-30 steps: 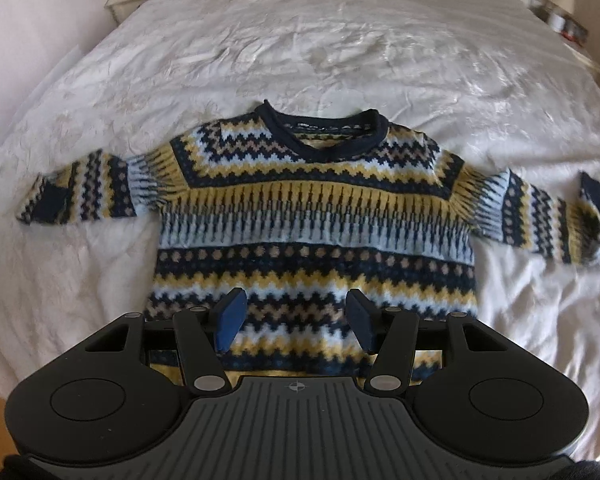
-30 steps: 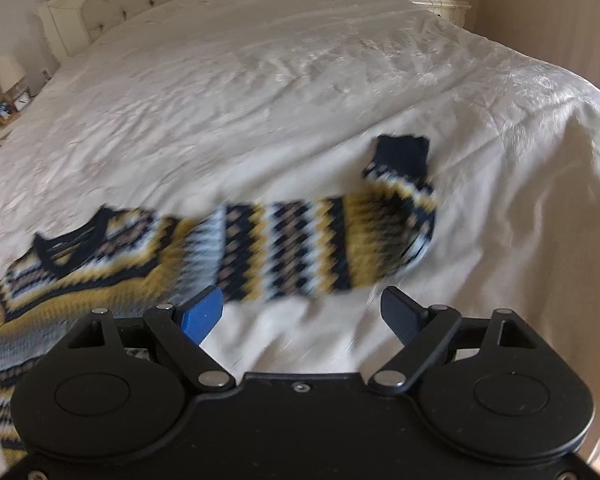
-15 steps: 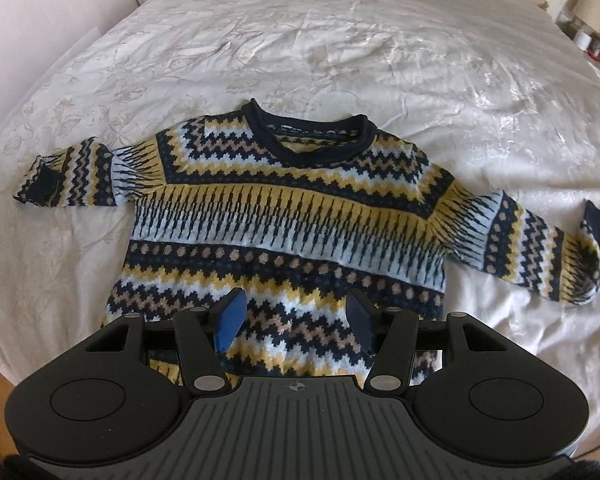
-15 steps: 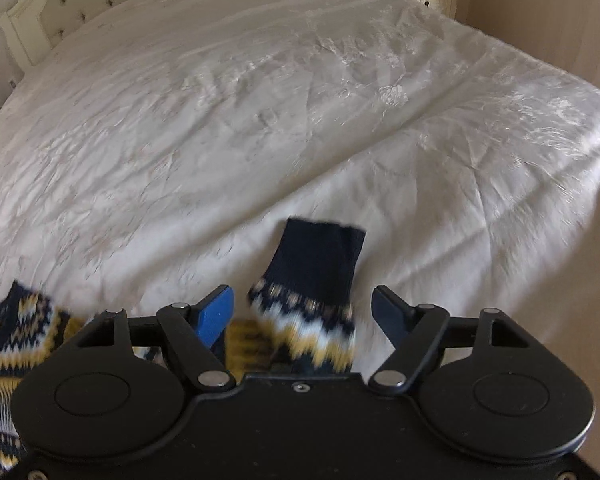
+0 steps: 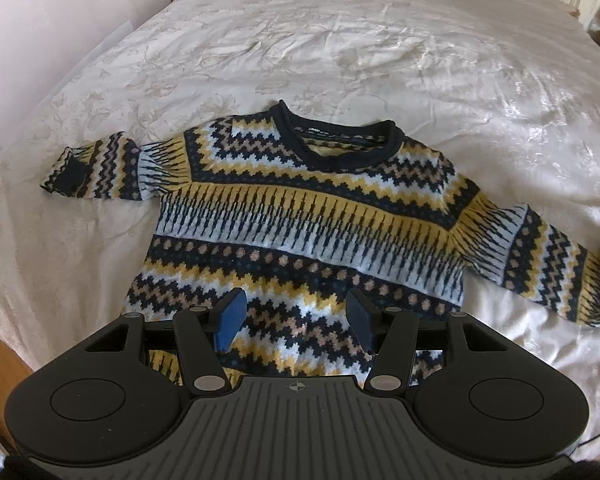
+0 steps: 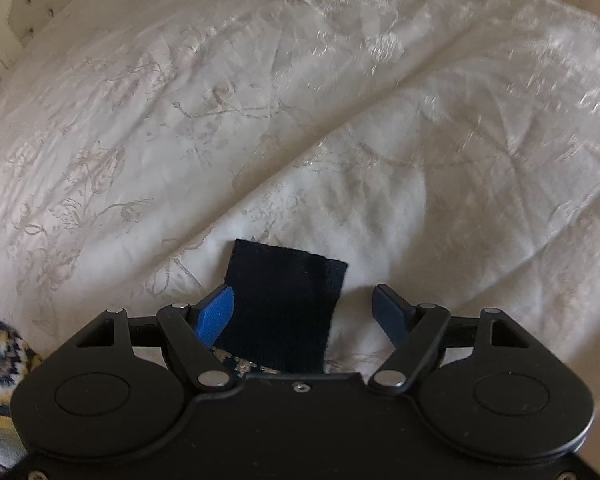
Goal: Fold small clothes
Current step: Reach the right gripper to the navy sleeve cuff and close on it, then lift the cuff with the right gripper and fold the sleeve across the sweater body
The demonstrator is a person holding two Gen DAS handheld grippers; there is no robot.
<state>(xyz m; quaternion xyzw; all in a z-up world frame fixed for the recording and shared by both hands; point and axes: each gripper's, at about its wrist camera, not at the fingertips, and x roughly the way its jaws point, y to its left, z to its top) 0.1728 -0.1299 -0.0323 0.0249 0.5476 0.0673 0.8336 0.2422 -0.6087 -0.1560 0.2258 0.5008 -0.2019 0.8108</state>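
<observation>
Only the left wrist view showed the whole sweater [image 5: 300,220], lying flat and face up on the white bedspread [image 5: 340,40], sleeves spread. The left gripper [image 5: 296,318] hung wide open above its hem. The right view caught just the dark cuff [image 6: 284,312], lying between the right gripper's [image 6: 304,312] wide-spread fingers, ungripped.

The sweater [image 5: 300,216] has navy, yellow, pale blue and tan zigzag and dot bands, with a navy collar [image 5: 336,144] at 12 o'clock. Its cuff [image 6: 284,304] is plain navy. The bed [image 5: 340,40] is cream with a floral sheen. The fingers [image 6: 216,312] are blue.
</observation>
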